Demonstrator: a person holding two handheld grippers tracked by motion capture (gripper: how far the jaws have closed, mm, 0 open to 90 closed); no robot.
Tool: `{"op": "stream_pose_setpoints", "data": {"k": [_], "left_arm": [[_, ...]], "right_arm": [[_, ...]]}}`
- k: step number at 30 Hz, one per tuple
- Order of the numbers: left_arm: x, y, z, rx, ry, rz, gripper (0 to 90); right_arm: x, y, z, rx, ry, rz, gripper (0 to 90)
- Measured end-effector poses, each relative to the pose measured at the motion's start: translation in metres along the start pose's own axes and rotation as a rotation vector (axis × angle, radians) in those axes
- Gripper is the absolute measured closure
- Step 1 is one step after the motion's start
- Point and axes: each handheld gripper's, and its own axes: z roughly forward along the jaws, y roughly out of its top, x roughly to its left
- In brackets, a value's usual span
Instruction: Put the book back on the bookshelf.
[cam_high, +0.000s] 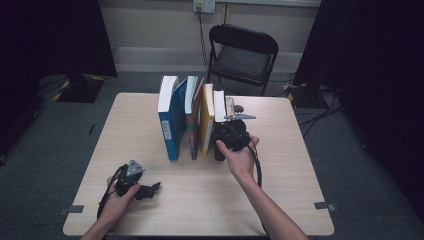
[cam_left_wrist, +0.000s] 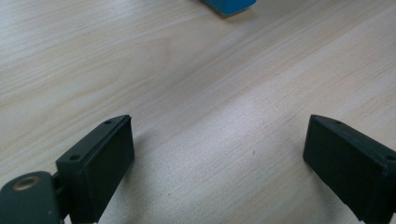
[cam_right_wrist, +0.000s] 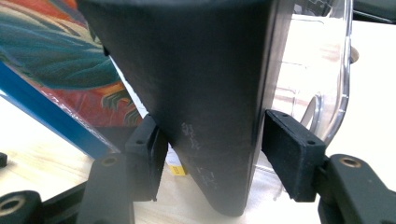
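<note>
A row of upright books stands at the centre of the bench (cam_high: 150, 210) in the high view: a blue book (cam_high: 171, 122) at the left of the row, then a colourful one, a yellow book (cam_high: 206, 125), and a black book (cam_high: 219, 127) at the right end, with a clear plastic stand (cam_high: 230, 106) just behind and beside it. The right gripper (cam_high: 231, 131) is at that right end; in the right gripper view its jaws sit either side of the black book's spine (cam_right_wrist: 210, 121), seemingly touching or just short of clamping. The left gripper (cam_left_wrist: 217, 154) rests at the lower left of the high view with its jaws wide apart over bare wood, well apart from the books.

The step looks like taking the black book out of the row. To do it well, the jaws should close squarely on the spine, low enough to hold firmly, then draw it straight out so the yellow book does not topple.
</note>
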Motion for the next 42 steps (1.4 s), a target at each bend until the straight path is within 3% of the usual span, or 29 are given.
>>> {"op": "stream_pose_setpoints", "data": {"k": [9,27,33,42], "left_arm": [[0.0,0.0,0.0,0.0,0.0,0.0,8.5],[0.001,0.001,0.001,0.007,0.0,0.005,7.5],[0.0,0.001,0.002,0.005,0.0,0.002,6.6],[0.0,0.001,0.001,0.005,0.001,0.002,6.6]], "right_arm": [[-0.007,0.0,-0.003,-0.019,0.056,-0.021,36.5],[-0.008,-0.006,-0.006,-0.029,0.088,-0.049,32.4],[-0.014,-0.015,-0.002,-0.035,0.093,-0.048,44.3],[-0.01,-0.018,-0.003,-0.047,0.086,-0.045,45.5]]}}
